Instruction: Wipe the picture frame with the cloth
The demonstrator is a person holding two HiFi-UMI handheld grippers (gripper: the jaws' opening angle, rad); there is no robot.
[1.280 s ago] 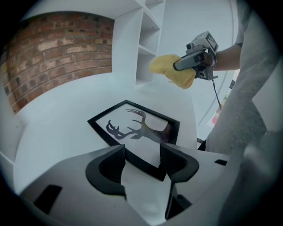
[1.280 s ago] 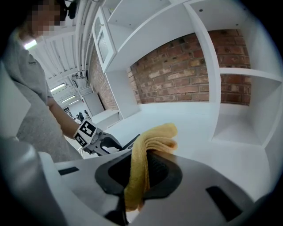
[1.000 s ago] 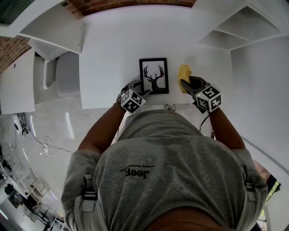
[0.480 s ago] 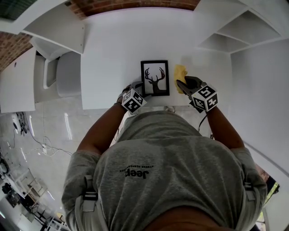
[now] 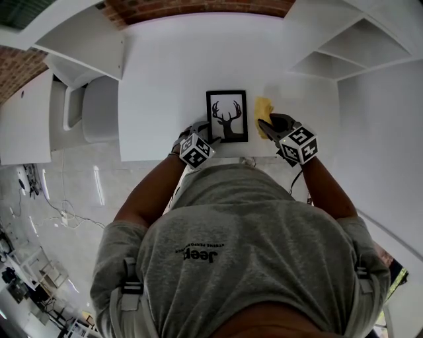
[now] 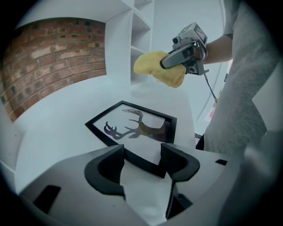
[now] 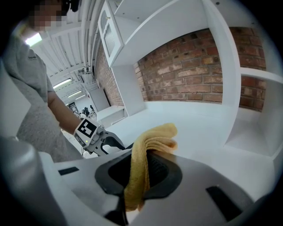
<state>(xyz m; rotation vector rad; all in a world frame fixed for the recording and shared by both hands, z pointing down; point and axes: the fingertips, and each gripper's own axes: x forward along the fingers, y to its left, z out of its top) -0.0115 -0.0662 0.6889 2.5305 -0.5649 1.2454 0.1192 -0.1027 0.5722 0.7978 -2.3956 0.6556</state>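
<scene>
A black picture frame (image 5: 227,116) with a deer print lies flat on the white table (image 5: 165,79). My left gripper (image 5: 210,137) sits at the frame's near left corner. In the left gripper view its jaws are closing, and that corner of the frame (image 6: 132,132) lies between the fingers (image 6: 108,170), which do not visibly press on it. My right gripper (image 5: 264,124) hovers just right of the frame, shut on a folded yellow cloth (image 5: 264,107). The cloth (image 7: 146,150) hangs between its jaws and bulges past the tips. In the left gripper view, the cloth (image 6: 152,66) is above the table.
White open shelving (image 5: 350,39) stands at the table's right end, and a white shelf unit (image 5: 79,46) at the left. A brick wall (image 5: 172,6) runs behind. The table's near edge (image 5: 152,157) is at the person's body. A cable (image 6: 212,92) trails from the right gripper.
The right gripper with the cloth has edged slightly left, towards the frame. The left gripper has stayed at the frame's near corner.
</scene>
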